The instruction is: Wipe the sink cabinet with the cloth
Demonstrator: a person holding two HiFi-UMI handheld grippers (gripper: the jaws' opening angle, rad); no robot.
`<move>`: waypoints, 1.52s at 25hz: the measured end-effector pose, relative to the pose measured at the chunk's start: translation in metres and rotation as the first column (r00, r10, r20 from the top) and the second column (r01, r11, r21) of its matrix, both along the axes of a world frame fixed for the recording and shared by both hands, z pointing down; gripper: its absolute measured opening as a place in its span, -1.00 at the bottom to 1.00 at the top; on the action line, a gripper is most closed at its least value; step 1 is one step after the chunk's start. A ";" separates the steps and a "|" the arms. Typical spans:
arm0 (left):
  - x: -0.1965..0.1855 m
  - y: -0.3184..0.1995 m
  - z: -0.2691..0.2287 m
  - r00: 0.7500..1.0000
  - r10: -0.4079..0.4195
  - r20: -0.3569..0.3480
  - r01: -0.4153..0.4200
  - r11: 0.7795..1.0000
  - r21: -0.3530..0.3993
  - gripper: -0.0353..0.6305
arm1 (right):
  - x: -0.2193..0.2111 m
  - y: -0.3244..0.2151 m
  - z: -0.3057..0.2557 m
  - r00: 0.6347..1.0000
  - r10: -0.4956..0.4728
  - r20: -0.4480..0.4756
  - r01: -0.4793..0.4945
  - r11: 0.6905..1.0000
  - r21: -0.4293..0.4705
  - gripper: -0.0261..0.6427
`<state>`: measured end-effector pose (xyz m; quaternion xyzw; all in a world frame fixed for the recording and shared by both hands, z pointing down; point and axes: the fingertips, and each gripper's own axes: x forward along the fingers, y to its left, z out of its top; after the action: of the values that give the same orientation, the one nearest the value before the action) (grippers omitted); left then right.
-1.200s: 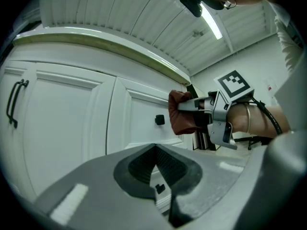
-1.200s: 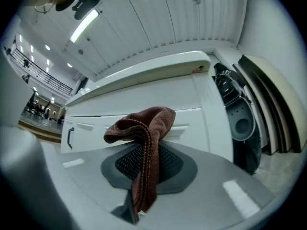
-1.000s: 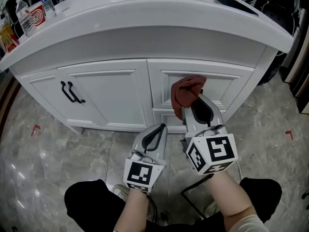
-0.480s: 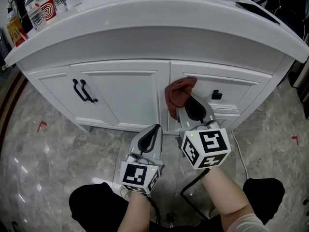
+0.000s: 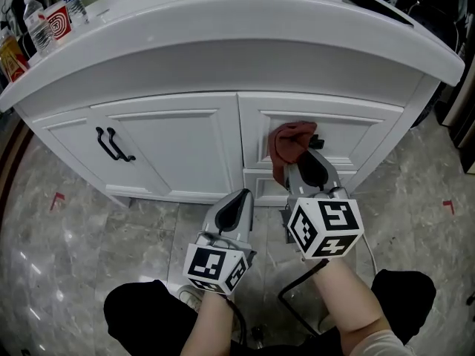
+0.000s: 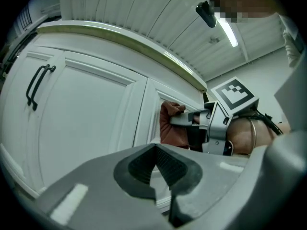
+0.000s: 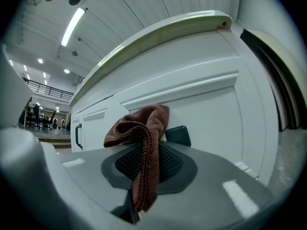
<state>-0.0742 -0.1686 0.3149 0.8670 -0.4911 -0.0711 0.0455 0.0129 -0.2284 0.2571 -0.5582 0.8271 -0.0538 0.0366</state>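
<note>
Sink cabinet (image 5: 171,147) seemingly touches right hand-held gripper's (image 5: 304,167) cloth (image 5: 291,141).

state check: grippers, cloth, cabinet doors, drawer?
Right hand-held gripper, shut on the cloth.
Left hand-held gripper, shut, empty, held off the cabinet.
Cloth, bunched, pressed against the top drawer beside its black knob.
Top drawer, closed.
Cabinet doors, closed.

A large hall, like a showroom or lab: a free-standing cabinet (image 5: 171,147) on marbled floor (image 5: 67,273) with red tape marks (image 5: 56,199), strip lights (image 7: 73,25) on a ribbed ceiling (image 7: 144,8).
</note>
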 end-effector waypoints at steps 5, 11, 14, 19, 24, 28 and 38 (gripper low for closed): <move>0.008 -0.003 -0.004 1.000 0.012 -0.020 -0.011 1.000 0.007 -0.89 | 0.024 0.012 -0.007 0.998 0.062 -0.032 -0.061 0.998 0.035 -0.66; 0.030 0.002 0.000 0.998 0.056 0.006 -0.056 0.998 0.001 -0.89 | 0.054 0.019 -0.013 0.993 0.112 -0.031 -0.110 0.992 0.055 -0.66; 0.031 0.002 0.001 0.998 0.053 0.014 -0.053 0.999 0.001 -0.89 | 0.067 0.016 -0.013 0.992 0.125 -0.031 -0.123 0.991 0.053 -0.65; 0.030 -0.001 0.004 0.999 0.045 0.021 -0.045 0.999 -0.005 -0.89 | 0.091 0.006 -0.010 0.985 0.172 -0.032 -0.171 0.985 0.040 -0.66; 0.037 -0.005 0.005 0.998 0.050 0.025 -0.050 0.999 -0.010 -0.89 | 0.112 0.001 -0.009 0.981 0.194 -0.016 -0.194 0.981 0.018 -0.66; 0.053 -0.005 0.004 0.997 0.074 0.019 -0.074 0.997 -0.007 -0.89 | 0.141 0.007 -0.011 0.966 0.257 -0.022 -0.256 0.966 0.024 -0.66; 0.087 0.005 0.004 0.988 0.116 0.106 -0.118 0.993 0.014 -0.89 | 0.185 0.021 -0.010 0.936 0.346 -0.064 -0.344 0.938 0.039 -0.66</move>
<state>0.0125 -0.1637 0.3188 0.8973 -0.4402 -0.0278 0.0148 0.1982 -0.2069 0.2467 -0.6956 0.7178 -0.0161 0.0242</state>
